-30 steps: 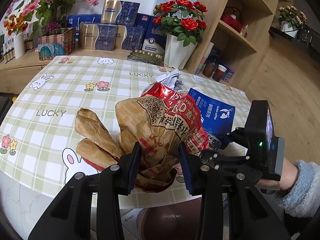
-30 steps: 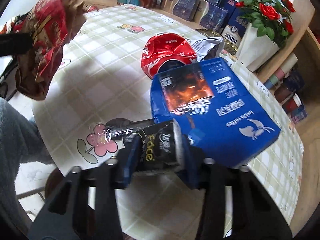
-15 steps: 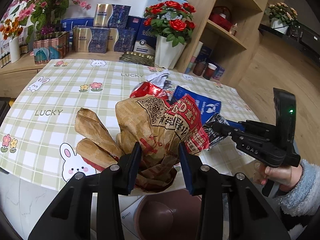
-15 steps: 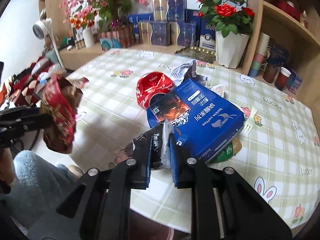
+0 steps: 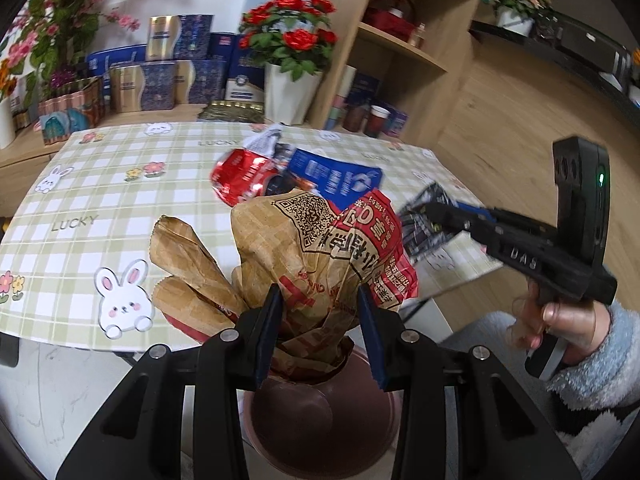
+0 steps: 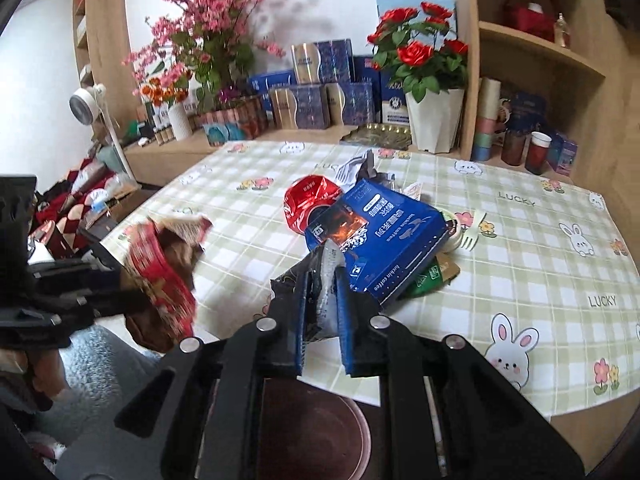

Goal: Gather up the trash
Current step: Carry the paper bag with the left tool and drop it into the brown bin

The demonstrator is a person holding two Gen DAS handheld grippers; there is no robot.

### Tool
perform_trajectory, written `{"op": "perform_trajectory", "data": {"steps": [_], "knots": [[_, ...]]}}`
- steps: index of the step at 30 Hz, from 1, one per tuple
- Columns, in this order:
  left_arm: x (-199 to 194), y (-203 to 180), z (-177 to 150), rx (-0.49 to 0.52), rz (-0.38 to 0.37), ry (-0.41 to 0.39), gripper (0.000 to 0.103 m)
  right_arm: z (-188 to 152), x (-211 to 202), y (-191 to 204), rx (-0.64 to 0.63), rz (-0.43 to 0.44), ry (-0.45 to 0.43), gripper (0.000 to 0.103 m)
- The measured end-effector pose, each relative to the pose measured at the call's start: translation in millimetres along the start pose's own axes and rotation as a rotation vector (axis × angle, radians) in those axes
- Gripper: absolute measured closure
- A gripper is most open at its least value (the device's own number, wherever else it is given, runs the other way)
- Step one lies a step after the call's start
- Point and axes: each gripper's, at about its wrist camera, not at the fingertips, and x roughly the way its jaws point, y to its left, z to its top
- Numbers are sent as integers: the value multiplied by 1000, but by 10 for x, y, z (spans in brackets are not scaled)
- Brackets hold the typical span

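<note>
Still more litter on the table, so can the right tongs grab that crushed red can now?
Probably not yet: the right tongs are shut on a black wrapper and need emptying first. The crushed red can lies exposed beside the blue box.

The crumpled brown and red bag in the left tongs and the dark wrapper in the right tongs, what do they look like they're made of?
Crumpled brown and red bag: looks like matte kraft paper, holding sharp creases and printed with a QR code. Small dark wrapper pinched in the right tongs: probably plastic or foil film, since its inner face glints silvery. The left tongs clamp the bag above a round maroon bin, seemingly smooth plastic.
</note>
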Motion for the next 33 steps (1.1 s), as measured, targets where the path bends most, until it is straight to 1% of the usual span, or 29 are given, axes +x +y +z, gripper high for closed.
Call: {"op": "perform_trajectory", "data": {"steps": [4, 7, 10, 13, 18, 23, 26, 29, 30, 32, 33], "knots": [[34, -224, -182, 44, -26, 33, 65, -89, -247, -6, 0, -1, -34, 87], [152, -382, -358, 80, -53, 84, 65, -185, -385, -41, 1, -6, -48, 87], [373, -530, -544, 121, -70, 165, 65, -283, -428, -124, 12, -14, -47, 87], [595, -582, -667, 133, -73, 236, 65, -378, -393, -230, 31, -23, -39, 87], [944, -524, -800, 111, -82, 342, 65, -527, -259, -404, 80, -14, -9, 87], [1272, -464, -987, 98, -82, 442, 64, -702, -74, -541, 130, 1, 44, 87], [1430, -485, -1064, 124, -77, 482, 64, -764, -13, -584, 141, 3, 59, 87], [1527, -528, -1066, 146, -79, 490, 62, -783, 8, -620, 152, 0, 59, 87], [1557, -539, -1054, 149, -85, 489, 61, -783, 12, -632, 157, -2, 58, 87], [1603, -548, -1027, 151, -97, 491, 50, -789, 14, -659, 167, -7, 57, 87], [1623, -541, -995, 151, -101, 490, 34, -797, 16, -672, 173, -10, 57, 87]]}}
